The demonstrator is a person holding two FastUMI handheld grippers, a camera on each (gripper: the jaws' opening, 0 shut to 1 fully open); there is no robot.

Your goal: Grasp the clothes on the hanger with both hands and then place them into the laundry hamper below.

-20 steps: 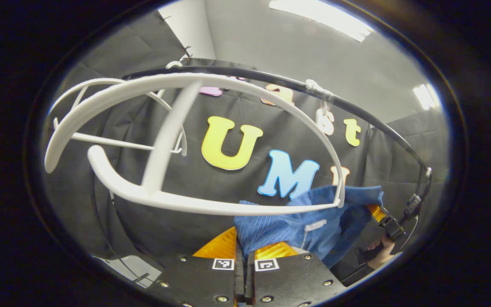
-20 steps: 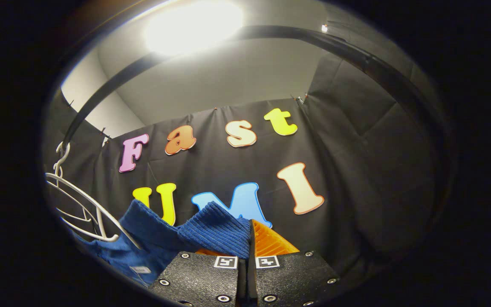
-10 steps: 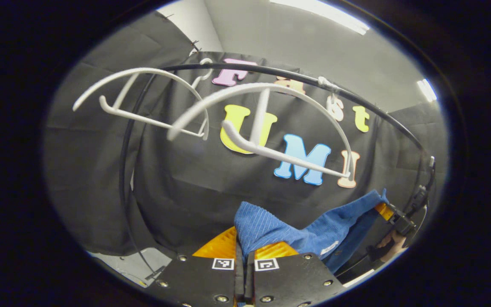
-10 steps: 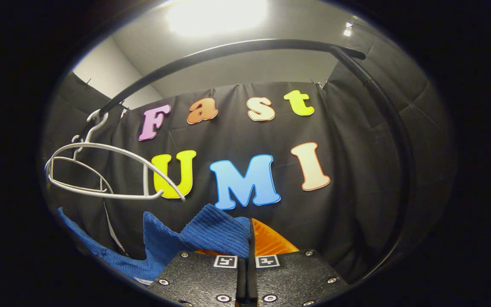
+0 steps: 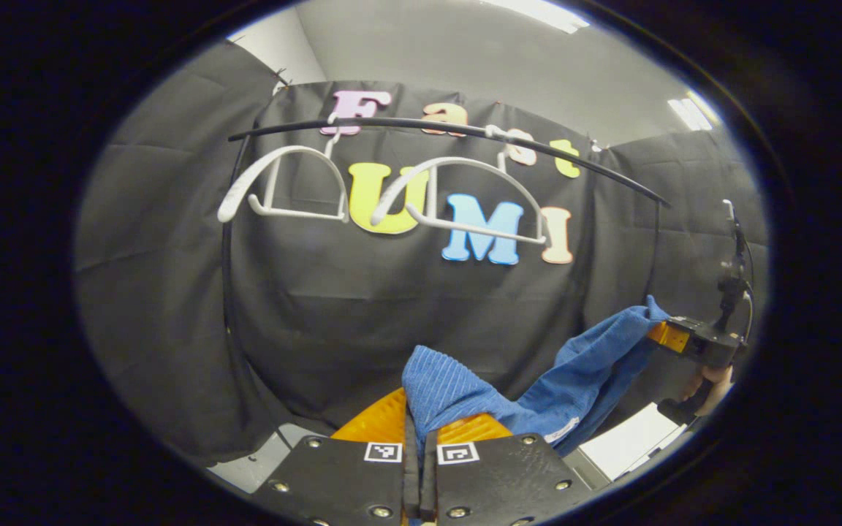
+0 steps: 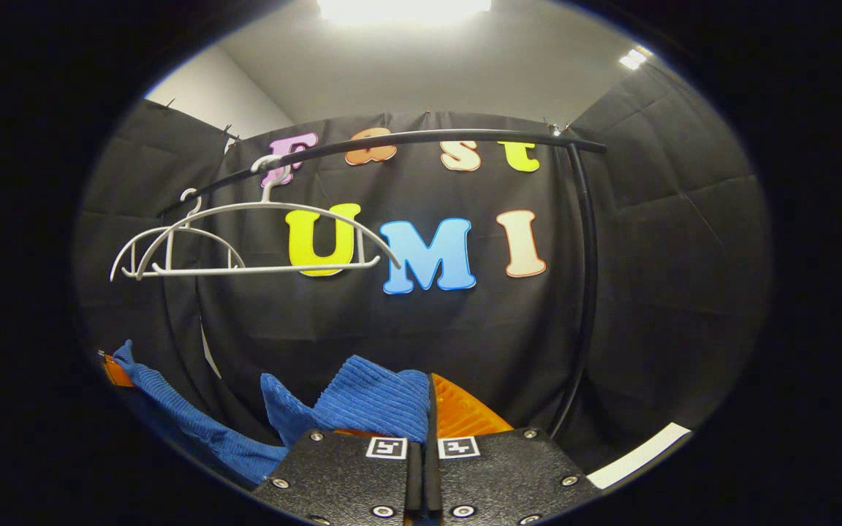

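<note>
I have the blue garment [image 5: 465,391] pinched in my closed left gripper [image 5: 419,446] and my closed right gripper [image 6: 425,431], slung between them below the bare hangers [image 6: 245,241]. The hamper, unseen, should lie straight below; both grippers look equally placed.

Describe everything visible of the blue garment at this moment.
The blue garment looks like a ribbed knit with a small pale tag near its lower edge. It is off the white hangers, which hang bare on the black rail above. It sags between the grippers: one end pinched in the left gripper, the other in the right gripper, seen farther off in the left gripper view.
</note>
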